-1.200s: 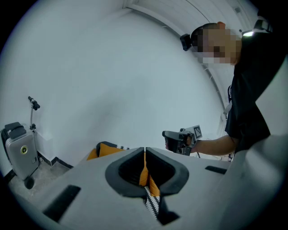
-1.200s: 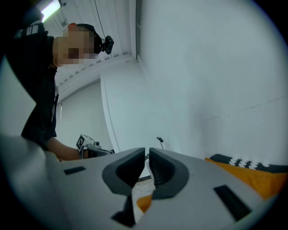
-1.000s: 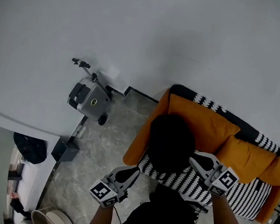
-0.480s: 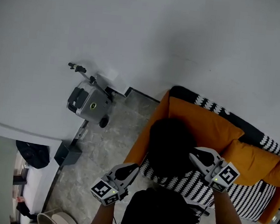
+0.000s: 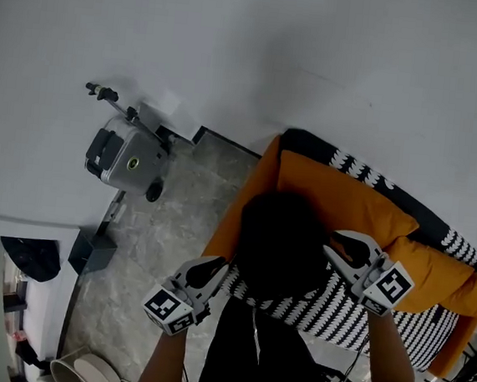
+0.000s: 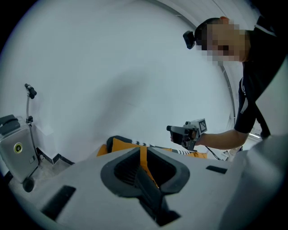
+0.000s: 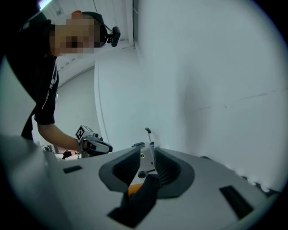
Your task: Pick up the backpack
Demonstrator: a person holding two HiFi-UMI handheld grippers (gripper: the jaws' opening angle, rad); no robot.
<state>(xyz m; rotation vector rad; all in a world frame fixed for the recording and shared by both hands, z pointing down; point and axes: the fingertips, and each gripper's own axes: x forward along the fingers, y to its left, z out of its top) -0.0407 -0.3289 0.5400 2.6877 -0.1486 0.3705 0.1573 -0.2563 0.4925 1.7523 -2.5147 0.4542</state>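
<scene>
The backpack (image 5: 284, 241), as we are reading the dark rounded bulk, is sitting on the sofa (image 5: 347, 201), on its striped seat and against its orange back cushion. We are holding the left gripper (image 5: 217, 265) just off the sofa's near corner, beside the backpack, and its fingers are staying clenched with nothing between them. The right gripper (image 5: 331, 242) is hanging over the sofa's seat on the backpack's other side, its tips at the dark edge; whether they are touching it we cannot tell.

The change is happening on that side. The right jaws have just been opening from clenched to partly apart, and only the room beyond is showing through the gap, so they are grasping nothing. Compared with a second ago, this gripper is also reaching further in over the sofa's seat.

We are judging that the reach is ending and the grab is coming. The backpack is not yet lifted.
</scene>
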